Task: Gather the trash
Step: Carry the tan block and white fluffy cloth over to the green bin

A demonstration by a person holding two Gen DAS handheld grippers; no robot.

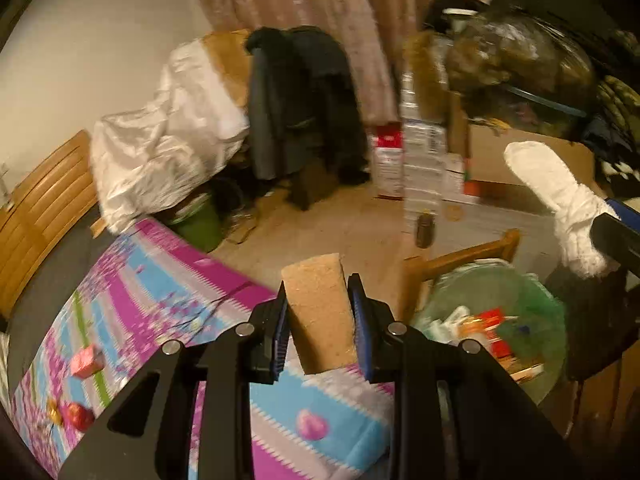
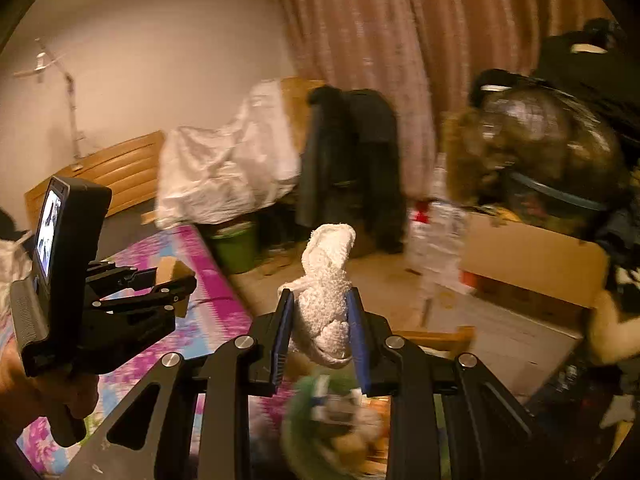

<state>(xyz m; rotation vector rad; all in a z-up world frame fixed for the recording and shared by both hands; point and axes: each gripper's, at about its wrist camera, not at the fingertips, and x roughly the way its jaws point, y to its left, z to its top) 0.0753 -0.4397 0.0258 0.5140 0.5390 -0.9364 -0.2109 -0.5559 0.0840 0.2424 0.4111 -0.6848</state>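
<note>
In the left wrist view, the left gripper is clenched on a brown piece of cardboard, which stands up between the two blue pads and is pressed on both sides. Directly below the gripper lies a bed cover with pink, blue and purple pattern. A small red box rests on this cover, to the left of the gripper, and a round red thing, too blurred to name, lies below the box. To the right of the gripper stands a green trash bin with mixed rubbish inside. Above the bin, a white crumpled cloth comes in from the right edge.

In the right wrist view, the right gripper is grasping the white crumpled cloth, squeezed between its pads with the upper end sticking out. The trash bin is just under this gripper, blurred. To the left of the right gripper, the left gripper holds the cardboard over the bed cover.
</note>
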